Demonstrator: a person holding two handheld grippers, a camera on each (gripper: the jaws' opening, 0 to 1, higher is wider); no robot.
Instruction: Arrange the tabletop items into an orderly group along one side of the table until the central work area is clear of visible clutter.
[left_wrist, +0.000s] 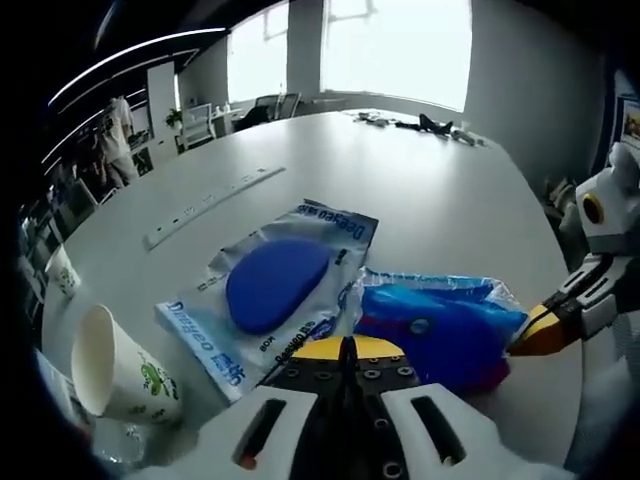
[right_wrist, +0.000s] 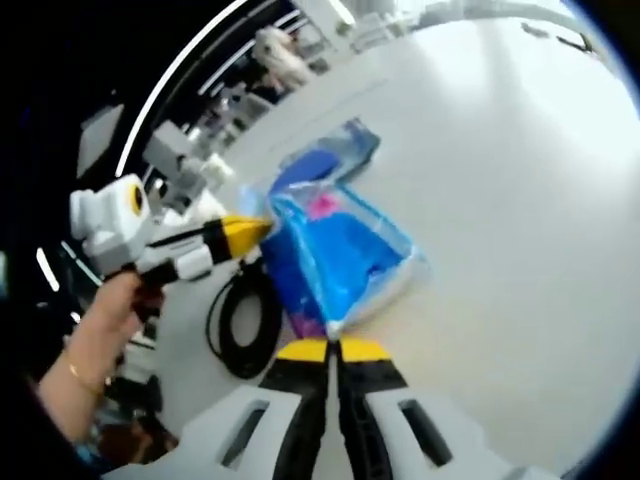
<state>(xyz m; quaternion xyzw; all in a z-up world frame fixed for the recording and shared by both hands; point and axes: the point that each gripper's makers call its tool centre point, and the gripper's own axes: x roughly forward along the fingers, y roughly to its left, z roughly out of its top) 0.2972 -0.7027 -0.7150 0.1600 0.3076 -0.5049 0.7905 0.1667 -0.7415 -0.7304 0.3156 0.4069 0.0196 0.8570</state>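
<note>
1. The left hand-held gripper (left_wrist: 345, 350) has its jaws pressed together at the edge of the blue plastic pack (left_wrist: 440, 325).
2. The right hand-held gripper (right_wrist: 330, 350) pinches that pack's opposite corner.
3. A blue-disc packet (left_wrist: 275, 285) and tipped paper cup (left_wrist: 115, 365) lie on the desk (left_wrist: 400, 180).

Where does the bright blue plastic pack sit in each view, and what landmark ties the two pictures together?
Left gripper view: the bright blue plastic pack lies right of centre, just above the left gripper.
Right gripper view: pack at centre, above the right gripper.
Shared landmark: the flat packet with a dark blue oval beside it.
</note>
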